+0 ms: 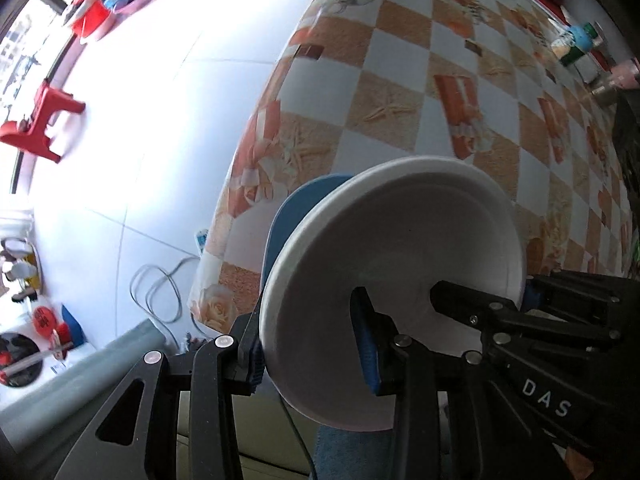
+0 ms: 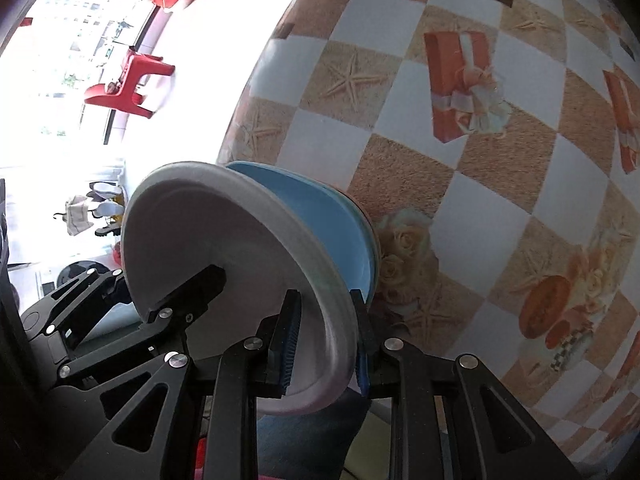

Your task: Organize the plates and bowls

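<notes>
Right wrist: both hand-held grippers (image 2: pixel 325 340) clamp stacked white plate (image 2: pixel 224 232); blue bowl (image 2: pixel 320 216).

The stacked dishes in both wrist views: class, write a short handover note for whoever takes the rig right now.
Left claw: clamped over the rim of the white bowl, one finger inside, one outside.
Right claw: shut on the opposite rim of the same stack.
Things: the white bowl sits nested in the blue bowl, and both claws hold the pair tipped on edge, above the edge of the checked tablecloth.
Done: the two bowls are stacked together.
Left: carry the stack to its place and set it down flat. No other dishes are in view.
</notes>
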Demonstrator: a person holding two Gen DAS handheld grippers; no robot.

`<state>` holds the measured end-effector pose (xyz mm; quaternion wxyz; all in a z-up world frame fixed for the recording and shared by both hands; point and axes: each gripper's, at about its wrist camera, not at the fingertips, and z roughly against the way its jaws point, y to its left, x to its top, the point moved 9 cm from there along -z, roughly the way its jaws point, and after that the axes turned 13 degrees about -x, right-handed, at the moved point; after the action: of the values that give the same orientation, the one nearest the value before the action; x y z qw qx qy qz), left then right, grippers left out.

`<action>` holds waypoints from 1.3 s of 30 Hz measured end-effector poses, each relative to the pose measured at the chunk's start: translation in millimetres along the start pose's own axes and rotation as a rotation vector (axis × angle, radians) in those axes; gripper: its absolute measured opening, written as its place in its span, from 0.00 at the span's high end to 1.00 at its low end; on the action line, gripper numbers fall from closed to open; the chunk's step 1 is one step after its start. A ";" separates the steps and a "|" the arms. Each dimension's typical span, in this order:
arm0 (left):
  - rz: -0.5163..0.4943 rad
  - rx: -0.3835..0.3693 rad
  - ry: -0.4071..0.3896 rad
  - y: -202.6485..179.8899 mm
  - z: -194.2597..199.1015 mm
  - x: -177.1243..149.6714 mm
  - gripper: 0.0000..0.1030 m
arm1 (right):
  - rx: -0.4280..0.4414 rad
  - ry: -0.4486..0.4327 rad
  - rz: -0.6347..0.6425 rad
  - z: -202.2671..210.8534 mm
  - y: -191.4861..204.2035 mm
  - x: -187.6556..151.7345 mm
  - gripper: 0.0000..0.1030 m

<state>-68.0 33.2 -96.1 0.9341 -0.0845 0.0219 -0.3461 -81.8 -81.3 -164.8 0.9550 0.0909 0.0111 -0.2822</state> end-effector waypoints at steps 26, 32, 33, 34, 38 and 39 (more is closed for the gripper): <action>0.020 -0.008 -0.075 26.5 7.1 -14.4 0.40 | -0.020 -0.043 -0.002 6.5 -4.0 5.7 0.47; 0.039 -0.009 -0.102 32.6 22.7 -11.0 0.19 | 0.008 -0.101 -0.037 37.3 -18.7 11.4 0.20; 0.036 -0.009 -0.095 30.7 22.9 -11.0 0.17 | 0.000 -0.107 -0.033 39.7 -19.4 11.9 0.20; 0.034 -0.012 -0.086 29.4 22.6 -11.4 0.14 | -0.012 -0.119 -0.027 43.7 -20.4 13.2 0.18; 0.029 -0.045 -0.056 26.0 17.0 -10.5 0.00 | -0.052 -0.168 0.004 54.6 -21.4 13.3 0.00; 0.023 -0.048 -0.051 19.1 14.6 -8.7 0.00 | -0.068 -0.176 0.017 55.8 -22.0 12.7 0.00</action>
<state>-61.0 55.1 -85.2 0.9360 -0.1154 0.0071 -0.3326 -84.6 -116.3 -114.5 0.9572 0.0332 -0.0641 -0.2804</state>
